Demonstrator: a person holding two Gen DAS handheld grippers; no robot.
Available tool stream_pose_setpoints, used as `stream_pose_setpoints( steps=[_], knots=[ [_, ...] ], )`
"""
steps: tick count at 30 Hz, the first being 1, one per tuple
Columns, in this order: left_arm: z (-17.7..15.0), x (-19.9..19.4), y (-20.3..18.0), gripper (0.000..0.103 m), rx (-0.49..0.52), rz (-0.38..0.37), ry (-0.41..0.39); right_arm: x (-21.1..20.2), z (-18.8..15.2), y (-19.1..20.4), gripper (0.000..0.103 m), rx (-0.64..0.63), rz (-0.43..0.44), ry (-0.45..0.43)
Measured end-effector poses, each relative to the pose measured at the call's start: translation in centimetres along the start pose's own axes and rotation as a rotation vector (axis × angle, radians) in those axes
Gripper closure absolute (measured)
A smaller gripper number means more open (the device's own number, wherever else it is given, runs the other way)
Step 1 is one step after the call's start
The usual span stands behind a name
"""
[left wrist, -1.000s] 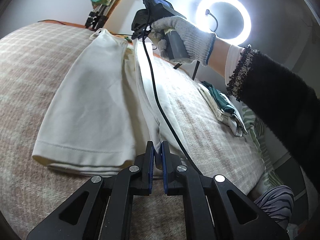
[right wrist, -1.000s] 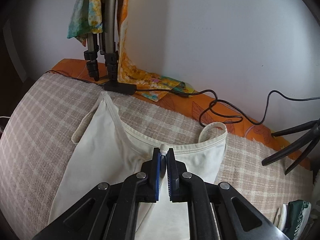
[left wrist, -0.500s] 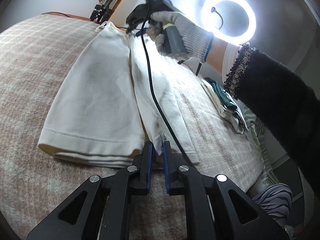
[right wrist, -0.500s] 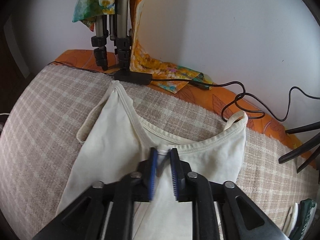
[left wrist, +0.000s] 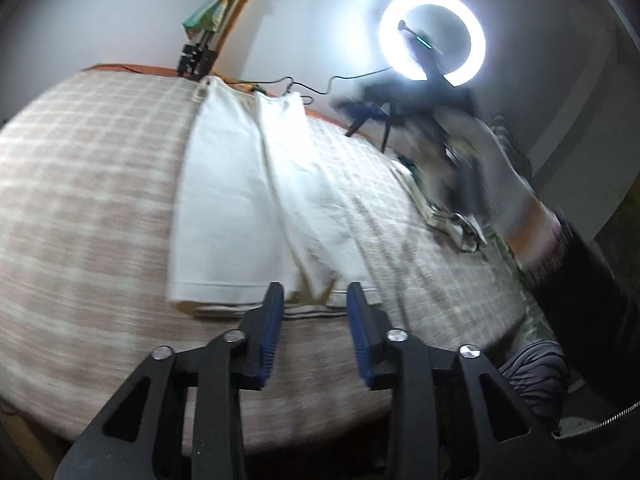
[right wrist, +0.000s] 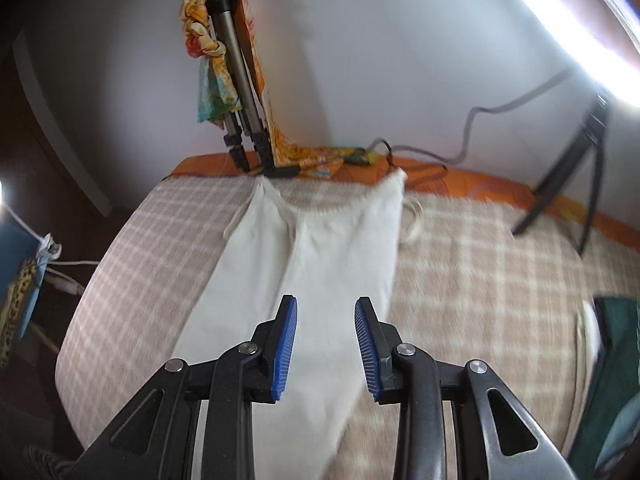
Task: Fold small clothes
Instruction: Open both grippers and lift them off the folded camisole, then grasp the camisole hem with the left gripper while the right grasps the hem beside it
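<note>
A cream sleeveless top (left wrist: 240,200) lies folded lengthwise on the checked blanket (left wrist: 88,184), its right side laid over the middle. My left gripper (left wrist: 315,304) hovers just short of the hem; its jaws are opening and nothing is between them. In the right wrist view my right gripper (right wrist: 326,320) stands open above the top (right wrist: 320,248), clear of the cloth. That right gripper (left wrist: 368,110) also shows as a blur in the left wrist view, held by a gloved hand (left wrist: 492,160) off to the right of the top.
A pile of folded clothes (left wrist: 440,208) sits at the blanket's right edge. At the back stand a tripod draped with a colourful scarf (right wrist: 236,80), a lit ring light (left wrist: 432,34) on its stand legs (right wrist: 576,200), and cables (right wrist: 420,152) on the orange sheet.
Both grippers have let go of the top and opened. The right hand swung away to the right and up. The left gripper drew back from the hem and rose.
</note>
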State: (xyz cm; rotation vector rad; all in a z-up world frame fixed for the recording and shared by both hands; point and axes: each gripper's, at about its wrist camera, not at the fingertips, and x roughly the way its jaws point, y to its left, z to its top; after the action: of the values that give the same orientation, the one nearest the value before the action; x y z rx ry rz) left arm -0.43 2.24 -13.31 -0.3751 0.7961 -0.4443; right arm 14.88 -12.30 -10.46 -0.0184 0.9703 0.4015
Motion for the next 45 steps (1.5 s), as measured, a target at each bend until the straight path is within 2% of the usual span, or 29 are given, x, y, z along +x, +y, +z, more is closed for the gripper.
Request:
stream_pose_setpoints(
  steps=[5, 8, 13, 19, 22, 23, 24, 25, 26, 29, 31, 33, 36, 37, 38, 40, 41, 42, 43, 45],
  knots=[
    [2.0, 0.1, 3.7, 0.069, -0.039, 0.040, 0.097, -2.0, -7.1, -1.1, 0.070, 0.040, 0.046, 0.070],
    [2.4, 1.0, 5.6, 0.069, -0.069, 0.073, 0.127, -2.4, -10.8, -1.1, 0.070, 0.061, 0.073, 0.117],
    [2.0, 2.7, 7.4, 0.069, -0.160, 0.040, 0.177, -2.0, -15.0, 0.4, 0.070, 0.054, 0.120, 0.192],
    [2.1, 3.7, 7.9, 0.069, -0.192, 0.036, 0.195, -1.4, -16.6, 1.3, 0.070, 0.051, 0.145, 0.213],
    [2.3, 3.7, 7.9, 0.073, -0.191, 0.026, 0.183, -1.3, -16.5, 1.8, 0.074, 0.052, 0.171, 0.217],
    [2.4, 3.9, 7.7, 0.077, -0.172, 0.024, 0.178, -1.3, -16.7, 2.0, 0.077, 0.046, 0.170, 0.217],
    [2.5, 4.2, 7.4, 0.093, -0.152, 0.021, 0.175, -1.3, -16.7, 2.2, 0.078, 0.034, 0.161, 0.212],
    [2.6, 4.4, 7.1, 0.098, -0.124, 0.027, 0.173, -1.2, -16.7, 2.5, 0.084, 0.023, 0.152, 0.210],
    [2.6, 4.4, 7.0, 0.098, -0.112, 0.035, 0.165, -1.1, -16.8, 2.6, 0.091, 0.019, 0.149, 0.210],
    [2.6, 3.1, 7.6, 0.100, -0.124, 0.050, 0.113, -1.1, -17.0, 2.7, 0.101, 0.006, 0.131, 0.204],
    [2.4, 2.3, 8.4, 0.100, -0.138, 0.065, 0.090, -1.3, -17.1, 2.8, 0.103, -0.006, 0.120, 0.197],
    [2.2, 2.5, 8.7, 0.100, -0.144, 0.073, 0.095, -1.3, -17.2, 3.0, 0.103, -0.017, 0.104, 0.194],
    [1.9, 3.0, 8.8, 0.100, -0.154, 0.042, 0.126, -1.2, -17.1, 2.7, 0.103, 0.003, 0.121, 0.199],
    [1.9, 3.0, 8.8, 0.097, -0.163, 0.047, 0.128, -1.3, -17.0, 2.5, 0.103, 0.018, 0.131, 0.200],
    [1.9, 2.9, 9.0, 0.093, -0.177, 0.049, 0.131, -1.4, -17.0, 2.3, 0.102, 0.029, 0.141, 0.199],
    [2.0, 2.6, 9.4, 0.076, -0.212, 0.030, 0.134, -1.7, -17.0, 1.9, 0.094, 0.059, 0.169, 0.208],
    [2.0, 2.5, 9.5, 0.075, -0.218, 0.028, 0.132, -1.8, -17.1, 1.6, 0.077, 0.087, 0.186, 0.214],
    [2.0, 2.6, 9.6, 0.074, -0.221, 0.028, 0.132, -1.8, -17.4, 1.2, 0.066, 0.120, 0.216, 0.218],
    [2.1, 2.7, 9.5, 0.074, -0.217, 0.027, 0.139, -1.7, -17.6, 0.9, 0.064, 0.141, 0.237, 0.222],
    [2.1, 3.4, 9.3, 0.074, -0.207, 0.036, 0.153, -1.8, -17.9, 1.1, 0.066, 0.118, 0.230, 0.212]
  ],
)
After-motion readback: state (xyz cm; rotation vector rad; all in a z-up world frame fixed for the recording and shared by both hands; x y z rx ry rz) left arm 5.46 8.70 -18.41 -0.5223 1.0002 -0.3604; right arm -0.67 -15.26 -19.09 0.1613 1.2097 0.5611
